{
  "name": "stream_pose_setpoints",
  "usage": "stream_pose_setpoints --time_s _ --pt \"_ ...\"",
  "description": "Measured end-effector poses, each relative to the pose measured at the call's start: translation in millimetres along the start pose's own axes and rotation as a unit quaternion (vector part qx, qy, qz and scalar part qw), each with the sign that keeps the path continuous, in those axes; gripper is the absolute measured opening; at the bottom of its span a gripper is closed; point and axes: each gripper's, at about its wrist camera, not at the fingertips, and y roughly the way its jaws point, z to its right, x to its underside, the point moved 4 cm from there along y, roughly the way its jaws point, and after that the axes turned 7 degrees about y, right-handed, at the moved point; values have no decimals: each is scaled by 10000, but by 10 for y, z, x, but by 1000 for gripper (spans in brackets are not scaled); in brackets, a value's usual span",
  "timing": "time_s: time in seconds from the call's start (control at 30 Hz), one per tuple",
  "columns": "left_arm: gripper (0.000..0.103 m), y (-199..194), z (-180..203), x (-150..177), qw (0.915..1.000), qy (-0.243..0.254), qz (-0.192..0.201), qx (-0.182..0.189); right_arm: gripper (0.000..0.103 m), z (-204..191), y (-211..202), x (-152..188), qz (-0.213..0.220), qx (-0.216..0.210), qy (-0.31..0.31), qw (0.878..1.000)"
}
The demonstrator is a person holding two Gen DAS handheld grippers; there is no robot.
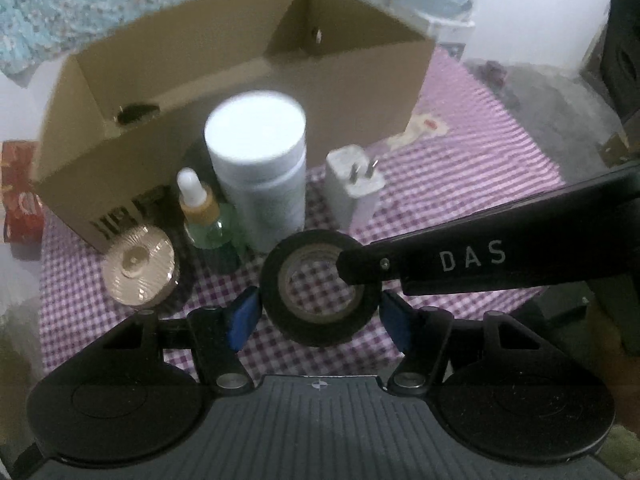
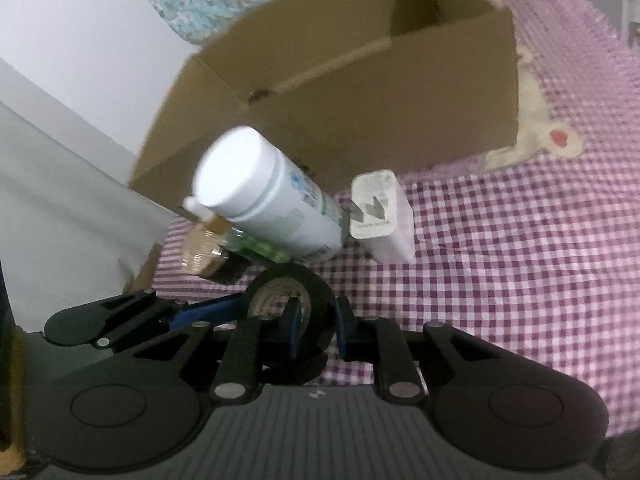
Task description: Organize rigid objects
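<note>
Left wrist view: the left gripper (image 1: 318, 312) stands wide, its blue pads (image 1: 242, 316) flanking the black tape roll (image 1: 320, 322), which lies flat on the checked cloth (image 1: 460, 184); the left pad appears to touch the roll's wall, the right pad sits just apart from it. One finger of the right gripper (image 1: 356, 276) reaches in from the right, its tip over the roll's far rim and core. Behind the roll stand a white bottle (image 1: 260, 168), a dropper bottle (image 1: 206, 216), a gold-capped jar (image 1: 138, 266) and a charger (image 1: 354, 190), all just before the open box (image 1: 240, 76). Right wrist view: the right gripper (image 2: 316, 328) is narrowed on the tape roll (image 2: 316, 300), one pad (image 2: 292, 332) inside the core and the other against the outer wall (so the grip takes the ring's wall, not its full width). The white bottle (image 2: 272, 196), charger (image 2: 380, 212) and box (image 2: 360, 92) lie beyond. Step in hand, as judged: picking the roll up for the box, with nothing seen packed yet. The next move calls for a straight lift clear of the left pads, then a carry over the standing bottles and the box's near wall without knocking them.
</note>
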Motion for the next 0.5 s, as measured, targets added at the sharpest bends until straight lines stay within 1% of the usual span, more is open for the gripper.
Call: stream_pose_setpoints --time_s 0.13,0.2,0.3,0.4,0.5 --pt "65 -390 26 -120 9991 133 397 -77 20 -154 -373 2 336 -140 -90 9993" --pt "65 -596 -21 -229 9980 143 610 -128 20 -251 -542 -69 520 -228 -149 9983" --pt "65 -881 -154 -458 9950 156 946 -288 20 -483 -782 -268 844 -410 -405 9948" --pt "65 -1023 -279 -710 9912 224 1195 -518 20 -724 -907 -536 1084 -633 -640 9900" --pt "65 -997 -410 -985 9899 222 1218 -688 20 -894 -884 -876 1157 -741 -821 9871"
